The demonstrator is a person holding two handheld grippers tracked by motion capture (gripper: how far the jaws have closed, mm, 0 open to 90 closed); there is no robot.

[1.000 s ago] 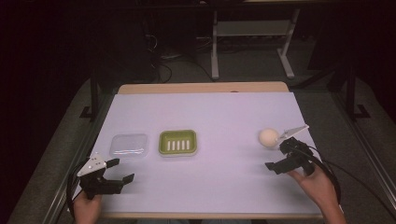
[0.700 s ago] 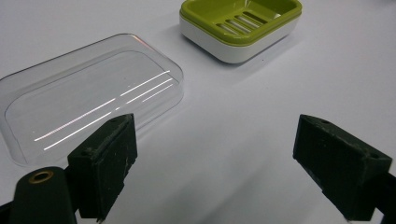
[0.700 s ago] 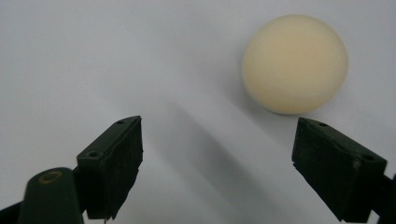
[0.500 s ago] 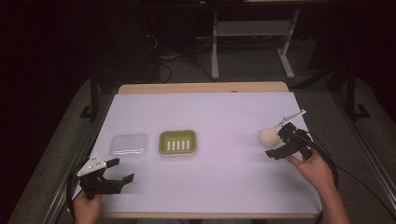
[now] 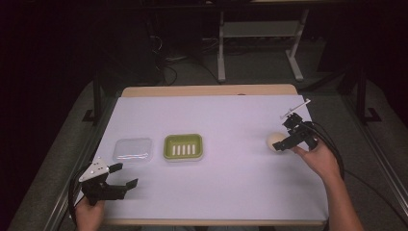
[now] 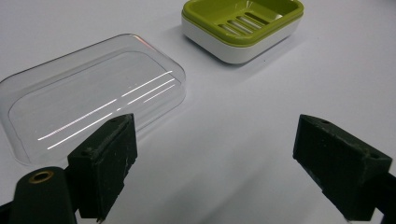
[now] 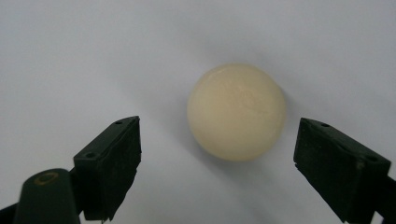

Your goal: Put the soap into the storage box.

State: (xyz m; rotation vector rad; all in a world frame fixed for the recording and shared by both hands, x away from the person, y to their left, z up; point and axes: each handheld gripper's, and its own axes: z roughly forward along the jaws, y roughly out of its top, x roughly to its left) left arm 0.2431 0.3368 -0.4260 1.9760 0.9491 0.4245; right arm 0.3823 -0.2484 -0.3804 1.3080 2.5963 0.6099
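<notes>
Currently the soap (image 7: pixel 236 112) lies bare on the worktop (image 5: pixel 231 192), right of the dish (image 5: pixel 183 147), just ahead of the right tongs (image 7: pixel 217 158), jaws spread. Probably light, firm, slick; grip across its rounded sides at mid-height. Left tongs (image 5: pixel 122 176) open, idle.
</notes>
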